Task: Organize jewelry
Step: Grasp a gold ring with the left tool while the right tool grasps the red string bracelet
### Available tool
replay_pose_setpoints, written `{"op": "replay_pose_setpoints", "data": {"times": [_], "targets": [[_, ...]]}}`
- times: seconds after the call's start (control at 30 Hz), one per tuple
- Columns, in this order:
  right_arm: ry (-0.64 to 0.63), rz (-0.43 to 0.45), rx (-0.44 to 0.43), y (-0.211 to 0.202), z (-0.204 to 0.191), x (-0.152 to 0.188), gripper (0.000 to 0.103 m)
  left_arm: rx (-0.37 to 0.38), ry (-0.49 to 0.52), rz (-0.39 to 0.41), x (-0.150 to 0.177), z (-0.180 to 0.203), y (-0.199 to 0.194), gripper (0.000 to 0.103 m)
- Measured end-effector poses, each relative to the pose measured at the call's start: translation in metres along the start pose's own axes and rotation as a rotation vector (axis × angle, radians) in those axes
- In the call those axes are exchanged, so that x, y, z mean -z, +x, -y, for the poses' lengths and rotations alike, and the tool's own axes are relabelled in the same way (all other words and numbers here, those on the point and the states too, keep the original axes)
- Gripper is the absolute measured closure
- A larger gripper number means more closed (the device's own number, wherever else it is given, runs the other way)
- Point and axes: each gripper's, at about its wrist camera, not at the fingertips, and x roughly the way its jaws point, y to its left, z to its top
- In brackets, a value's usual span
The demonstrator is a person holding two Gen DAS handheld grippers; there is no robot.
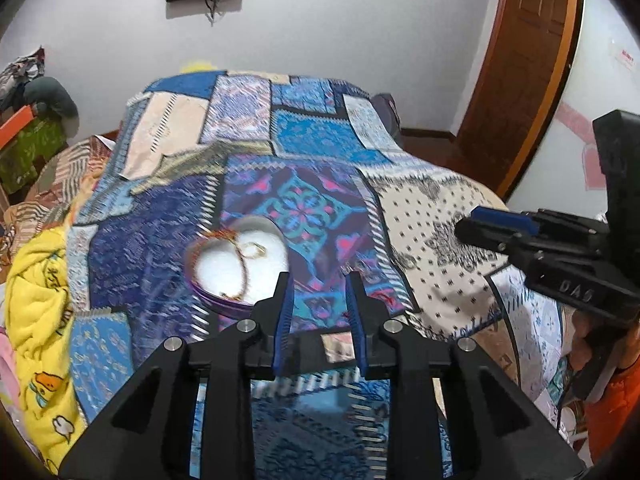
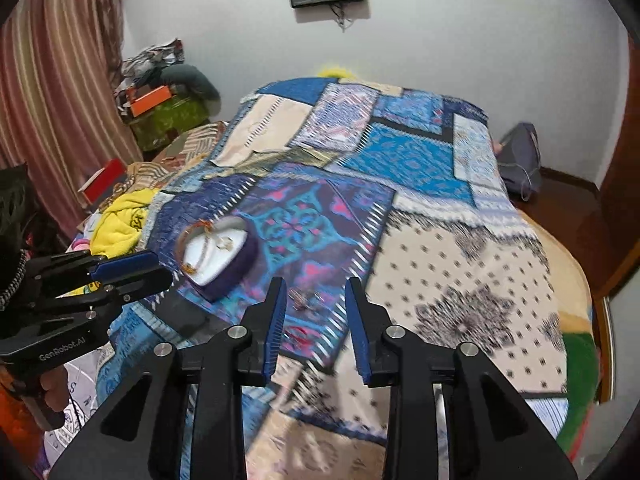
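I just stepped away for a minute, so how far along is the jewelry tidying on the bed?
Done: a chain and a small gold piece already lie in the heart-shaped box on the patchwork bedspread. In hand: nothing; the left gripper and right gripper are both open and empty. Left: what looks like a small piece on the bedspread near the right gripper, too blurred to identify.

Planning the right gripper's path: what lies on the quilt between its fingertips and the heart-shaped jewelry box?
In the right wrist view, one small blurred jewelry piece lies near the right gripper; otherwise bare patchwork quilt up to the heart-shaped box.
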Motion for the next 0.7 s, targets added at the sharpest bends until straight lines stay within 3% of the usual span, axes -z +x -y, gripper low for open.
{"op": "replay_pose_setpoints", "data": {"times": [0.33,0.5,0.7], "targets": [[0.033,-0.103,-0.002,0.020,0.025,0.033,0.074,0.043,0.024,-0.148,0.024,0.019,0.050,0.077],[0.039,-0.152,-0.022,0.036,0.029,0.046,0.074,0.115,0.010,-0.224,0.031,0.023,0.074,0.077],[0.052,-0.173,-0.044,0.046,0.033,0.050,0.074,0.139,-0.007,-0.258,0.032,0.027,0.096,0.077]]}}
